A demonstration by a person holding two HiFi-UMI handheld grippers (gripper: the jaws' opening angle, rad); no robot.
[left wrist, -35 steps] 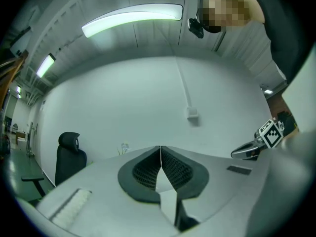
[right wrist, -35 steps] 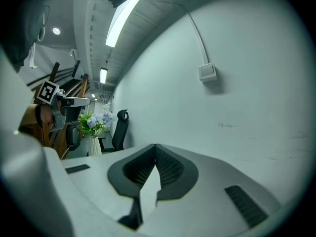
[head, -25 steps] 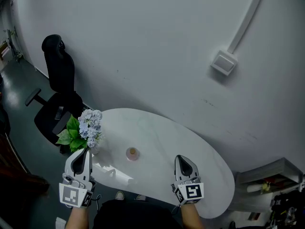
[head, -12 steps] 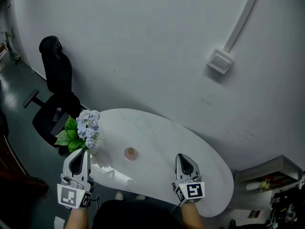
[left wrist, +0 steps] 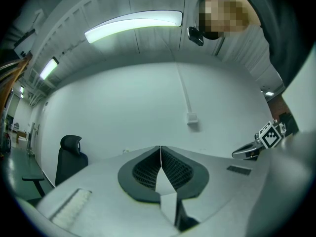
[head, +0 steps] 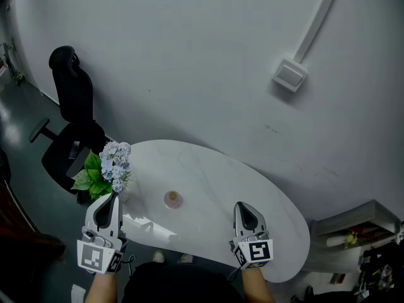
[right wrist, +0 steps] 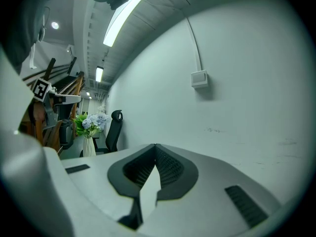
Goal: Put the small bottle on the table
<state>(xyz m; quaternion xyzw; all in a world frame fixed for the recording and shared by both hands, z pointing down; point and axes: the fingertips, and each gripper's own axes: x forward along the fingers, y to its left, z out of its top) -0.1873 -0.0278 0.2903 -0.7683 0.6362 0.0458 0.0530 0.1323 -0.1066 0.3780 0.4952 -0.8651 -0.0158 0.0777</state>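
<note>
A small bottle (head: pixel 173 199) with a pinkish cap stands upright on the white oval table (head: pixel 214 182), near its middle. My left gripper (head: pixel 108 205) hovers at the table's near left edge, beside the flowers, jaws shut with nothing between them. My right gripper (head: pixel 245 215) hovers over the near right part of the table, also shut and empty. The bottle lies between the two grippers, a little farther away, touched by neither. In the left gripper view the closed jaws (left wrist: pixel 160 154) point at the white wall; in the right gripper view the closed jaws (right wrist: pixel 155 153) do the same.
A vase of pale blue flowers with green leaves (head: pixel 112 169) stands at the table's left end, also seen as the flowers (right wrist: pixel 90 125). A black office chair (head: pixel 72 118) sits left of the table. The white wall carries a box and cable duct (head: pixel 290 76). Shelves with clutter (head: pixel 353 238) are at lower right.
The head view has drifted slightly, so everything sits a little lower left in the picture. Both grippers and the bottle keep their places on the table.
</note>
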